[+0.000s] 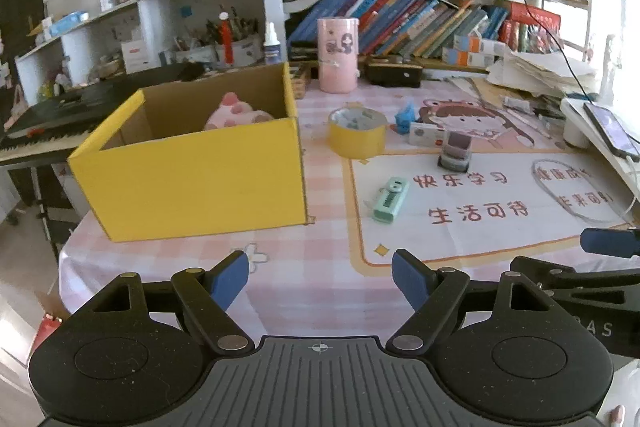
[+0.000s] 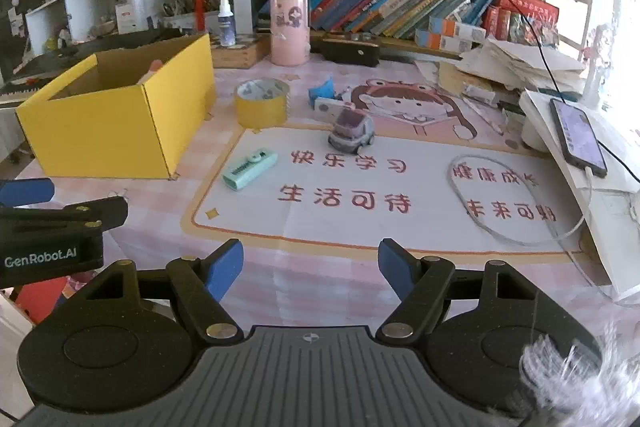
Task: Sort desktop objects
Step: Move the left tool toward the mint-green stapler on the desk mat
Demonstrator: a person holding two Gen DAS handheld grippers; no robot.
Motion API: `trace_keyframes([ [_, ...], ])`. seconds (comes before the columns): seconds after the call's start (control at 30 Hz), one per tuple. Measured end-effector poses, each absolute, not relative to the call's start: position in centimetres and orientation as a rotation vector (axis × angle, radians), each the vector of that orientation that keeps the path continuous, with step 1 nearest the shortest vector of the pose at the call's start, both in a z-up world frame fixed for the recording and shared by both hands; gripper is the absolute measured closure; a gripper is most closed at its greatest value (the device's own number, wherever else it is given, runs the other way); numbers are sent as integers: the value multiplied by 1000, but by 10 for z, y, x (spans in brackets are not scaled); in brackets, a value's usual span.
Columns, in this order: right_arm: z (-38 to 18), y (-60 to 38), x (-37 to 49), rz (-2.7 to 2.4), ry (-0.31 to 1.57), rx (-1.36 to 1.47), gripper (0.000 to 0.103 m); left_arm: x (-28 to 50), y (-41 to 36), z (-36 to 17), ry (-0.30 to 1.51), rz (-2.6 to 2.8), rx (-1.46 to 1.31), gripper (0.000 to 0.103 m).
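Left wrist view: left tool (image 1: 320, 273) released, empty; pink plush (image 1: 236, 115) visible inside yellow box (image 1: 192, 171) ahead-left.
Right wrist view: right tool (image 2: 311, 263) released, empty; box interior hidden.
Ahead: mint stapler (image 2: 250, 169), toy car (image 2: 352, 135), tape roll (image 2: 261, 103) on desk (image 2: 320, 267), unobstructed.

You're in a home study corner, likely a child's: the desk (image 2: 320, 279) wears a pink checked cloth and cartoon mat (image 2: 400, 187), leaning books (image 2: 380, 7) crowd the shelves at twelve o'clock, and a piano keyboard (image 1: 60, 111) stands at ten o'clock.
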State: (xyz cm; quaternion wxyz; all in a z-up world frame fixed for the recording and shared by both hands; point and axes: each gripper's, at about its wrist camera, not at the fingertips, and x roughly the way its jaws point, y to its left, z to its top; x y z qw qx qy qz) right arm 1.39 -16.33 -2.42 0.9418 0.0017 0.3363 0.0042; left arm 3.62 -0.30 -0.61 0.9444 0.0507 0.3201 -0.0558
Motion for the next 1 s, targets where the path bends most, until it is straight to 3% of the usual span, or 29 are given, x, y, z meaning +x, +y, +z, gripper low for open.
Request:
trace_keyframes([
  [1.0, -32, -222, 71, -16, 750, 8, 30, 91, -57, -26, 734, -158, 69, 23],
])
